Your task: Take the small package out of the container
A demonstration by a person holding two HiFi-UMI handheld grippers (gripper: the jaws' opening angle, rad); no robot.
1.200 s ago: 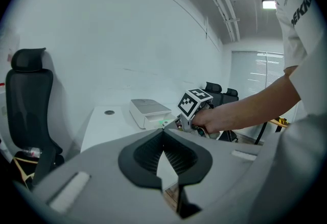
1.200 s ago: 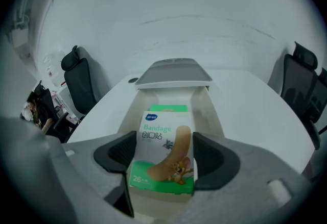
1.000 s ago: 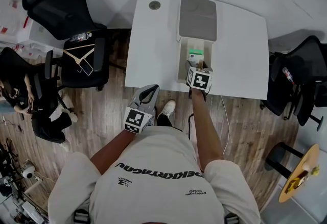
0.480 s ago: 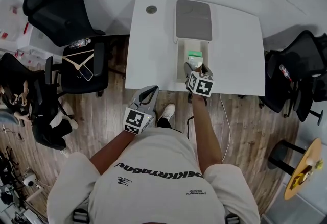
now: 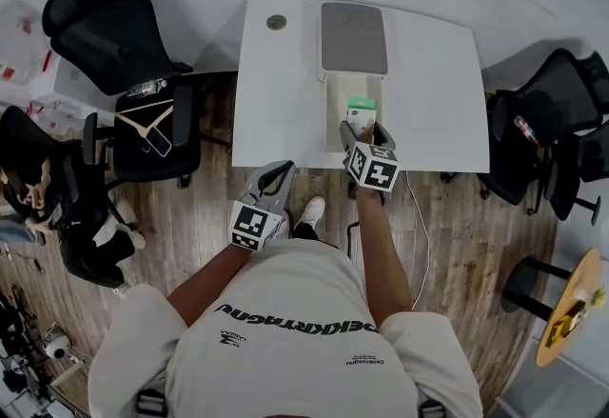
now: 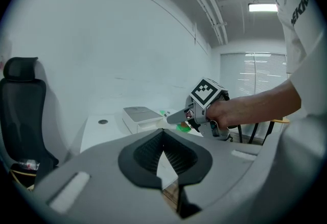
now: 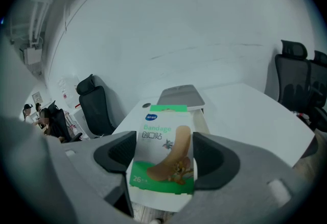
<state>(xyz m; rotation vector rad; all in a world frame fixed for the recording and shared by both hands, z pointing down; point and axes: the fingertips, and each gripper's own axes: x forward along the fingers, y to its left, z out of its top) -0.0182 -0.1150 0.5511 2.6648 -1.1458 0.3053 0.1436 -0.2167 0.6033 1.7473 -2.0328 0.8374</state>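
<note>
Over the container (image 5: 333, 111), small package (image 7: 163, 154) gripped lengthwise in right gripper (image 7: 164, 159), green top forward.

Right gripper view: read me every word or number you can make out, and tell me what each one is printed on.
"Bandage": green print on the front of the small package, upper half.
"创口贴": directly under it, same package.
"26": bottom left corner of the package, on the green band; the tiny print beside it is too blurred to read.
Blue oval logo near the package's top: lettering too small to read.
No other readable text in this view.
</note>
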